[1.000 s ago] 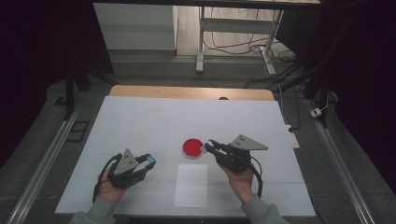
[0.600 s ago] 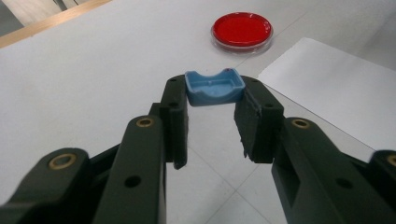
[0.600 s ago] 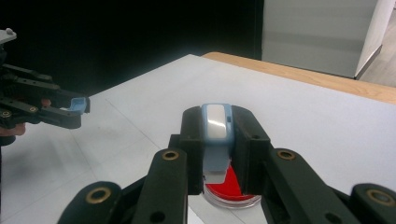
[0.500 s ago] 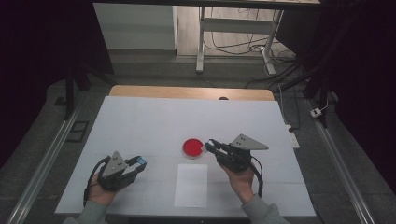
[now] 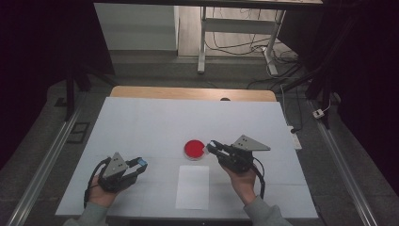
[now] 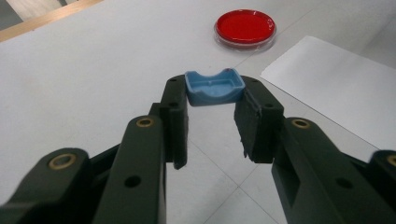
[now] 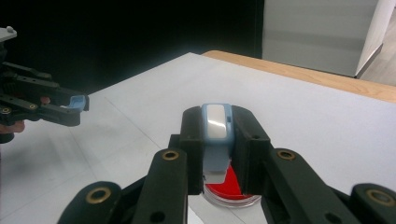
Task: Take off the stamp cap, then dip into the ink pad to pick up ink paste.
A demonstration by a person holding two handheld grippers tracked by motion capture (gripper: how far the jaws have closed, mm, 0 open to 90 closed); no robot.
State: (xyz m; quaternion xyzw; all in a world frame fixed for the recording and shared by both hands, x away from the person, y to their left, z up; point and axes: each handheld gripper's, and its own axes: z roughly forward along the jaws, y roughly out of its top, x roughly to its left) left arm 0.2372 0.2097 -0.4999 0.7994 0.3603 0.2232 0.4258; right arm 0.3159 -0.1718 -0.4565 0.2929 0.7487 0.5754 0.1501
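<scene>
My left gripper [image 5: 140, 163] is near the front left of the white table and is shut on a small curved blue piece [image 6: 214, 87], held across its tips. A red round dish [image 5: 194, 149] sits at mid-table. My right gripper [image 5: 210, 146] hovers by the dish's right rim and is shut on a narrow blue and white piece [image 7: 216, 133], which stands upright between its jaws. In the right gripper view the red dish [image 7: 232, 190] lies just below those jaws. The left gripper [image 7: 74, 108] with its blue piece [image 7: 78, 102] shows off to the left.
A white paper sheet [image 5: 193, 187] lies flat near the front edge, between the two hands. The table's wooden far edge [image 5: 188, 93] runs across the back. Beyond it stand desk legs and cables on the floor [image 5: 244, 44].
My left hand has shifted a little to the left with the blue piece still gripped. The right gripper and the dish have stayed put.
</scene>
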